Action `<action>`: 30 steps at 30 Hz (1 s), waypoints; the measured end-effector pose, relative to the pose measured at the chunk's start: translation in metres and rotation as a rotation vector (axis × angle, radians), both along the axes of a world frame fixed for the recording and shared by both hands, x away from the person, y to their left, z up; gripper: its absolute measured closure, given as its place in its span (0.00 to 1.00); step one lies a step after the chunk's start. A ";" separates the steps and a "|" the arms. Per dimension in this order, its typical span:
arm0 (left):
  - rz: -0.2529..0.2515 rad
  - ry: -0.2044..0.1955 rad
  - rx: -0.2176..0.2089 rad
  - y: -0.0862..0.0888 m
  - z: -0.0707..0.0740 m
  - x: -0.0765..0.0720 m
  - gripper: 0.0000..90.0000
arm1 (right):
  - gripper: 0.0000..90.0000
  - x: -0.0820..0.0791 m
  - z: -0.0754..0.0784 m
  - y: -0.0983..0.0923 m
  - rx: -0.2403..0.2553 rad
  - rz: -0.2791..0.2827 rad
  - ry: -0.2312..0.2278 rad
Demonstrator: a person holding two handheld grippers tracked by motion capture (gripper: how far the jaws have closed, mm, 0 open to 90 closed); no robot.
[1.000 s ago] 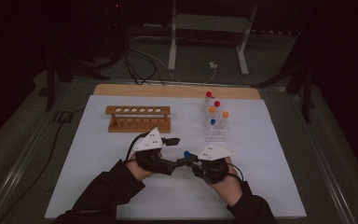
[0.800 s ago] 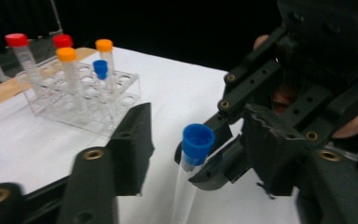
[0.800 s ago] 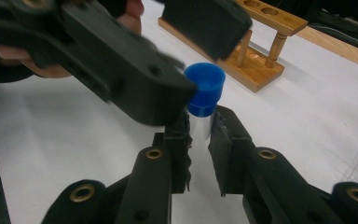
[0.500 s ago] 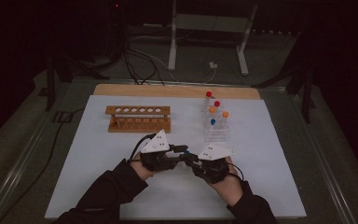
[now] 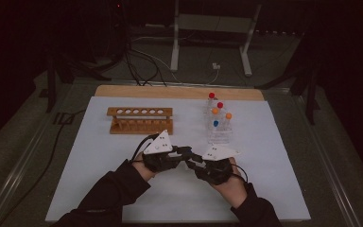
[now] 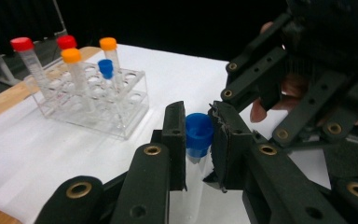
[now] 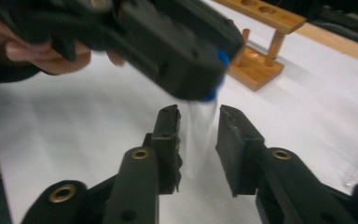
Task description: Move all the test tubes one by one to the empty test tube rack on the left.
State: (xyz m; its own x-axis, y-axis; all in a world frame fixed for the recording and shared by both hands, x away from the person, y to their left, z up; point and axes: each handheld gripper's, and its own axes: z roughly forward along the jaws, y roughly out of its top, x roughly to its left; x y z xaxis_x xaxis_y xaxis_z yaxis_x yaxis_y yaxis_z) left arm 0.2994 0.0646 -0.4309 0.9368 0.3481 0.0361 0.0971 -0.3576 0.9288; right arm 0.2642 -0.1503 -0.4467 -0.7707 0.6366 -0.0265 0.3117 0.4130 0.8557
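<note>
Left gripper [image 6: 198, 123] clamps the blue cap [image 6: 199, 133] of a clear tube [image 7: 199, 135] above the white mat [image 5: 99, 156], between right gripper [image 7: 198, 123] jaws just eased apart, near the clear rack [image 6: 93, 100].

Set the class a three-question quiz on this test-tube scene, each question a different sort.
1. Which part of the tube do the left gripper's jaws clamp? A) its clear body B) its blue cap C) its tip
2. True or false: the wooden rack holds no tubes.
3. How many capped tubes stand in the clear rack?

Key: 1 B. 2 True. 3 Five: two red, two orange, one blue.
</note>
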 end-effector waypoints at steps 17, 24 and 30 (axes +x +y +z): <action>0.106 -0.025 -0.019 0.029 0.029 0.023 0.86 | 0.16 0.001 0.006 -0.019 0.098 -0.111 -0.037; 0.166 -0.056 -0.022 0.037 0.041 0.039 0.86 | 0.02 0.001 0.005 -0.021 0.119 -0.075 -0.023; 0.218 -0.061 -0.035 0.044 0.048 0.055 0.86 | 0.00 0.002 0.004 -0.022 0.121 -0.052 -0.011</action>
